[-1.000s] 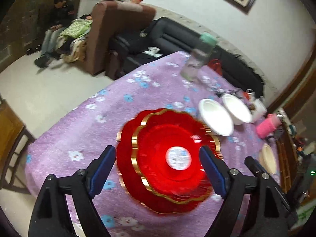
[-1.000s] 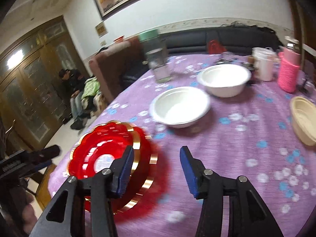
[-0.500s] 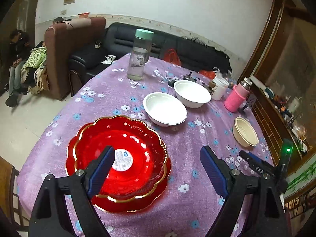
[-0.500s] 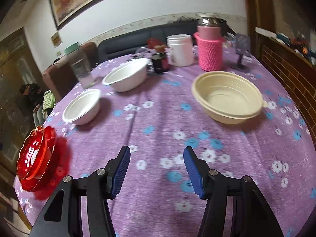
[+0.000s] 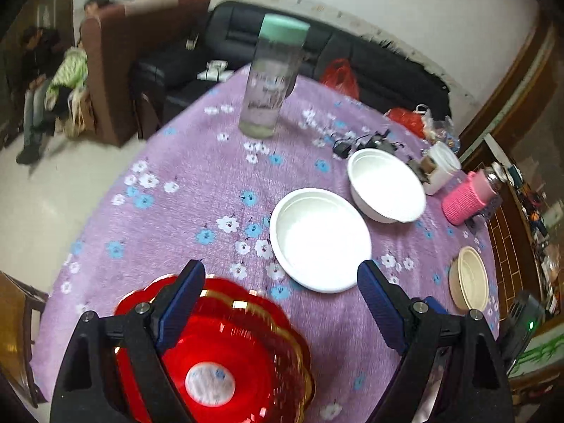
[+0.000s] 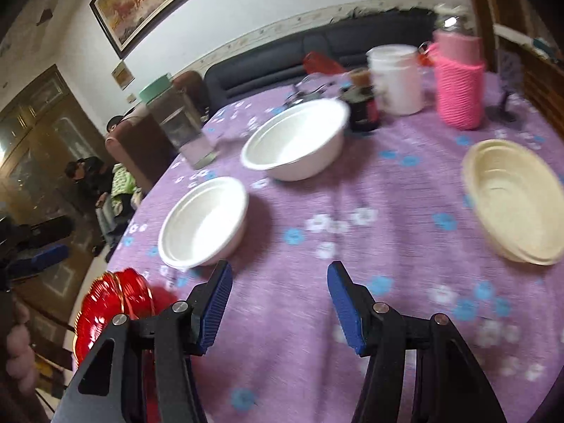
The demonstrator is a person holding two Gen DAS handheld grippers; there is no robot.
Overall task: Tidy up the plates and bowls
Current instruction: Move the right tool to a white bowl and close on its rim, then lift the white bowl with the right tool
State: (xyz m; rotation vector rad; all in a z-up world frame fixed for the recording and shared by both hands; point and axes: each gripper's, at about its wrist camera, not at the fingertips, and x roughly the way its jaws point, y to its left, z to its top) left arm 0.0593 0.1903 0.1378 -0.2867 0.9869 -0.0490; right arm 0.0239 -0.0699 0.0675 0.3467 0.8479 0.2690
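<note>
Left gripper: angled down, jaws wide, empty, over red plates' far edge.
Right gripper: tilted down, half-spread, empty, above tablecloth.
Shallow white bowl: just beyond red plates.

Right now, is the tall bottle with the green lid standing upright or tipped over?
Upright. The bottle stands on its base on the purple tablecloth, green lid on top.

On the counter, the stacked plates are sitting nearest, two bowls lying beyond them, a bottle standing behind, another bowl lying far right.
</note>
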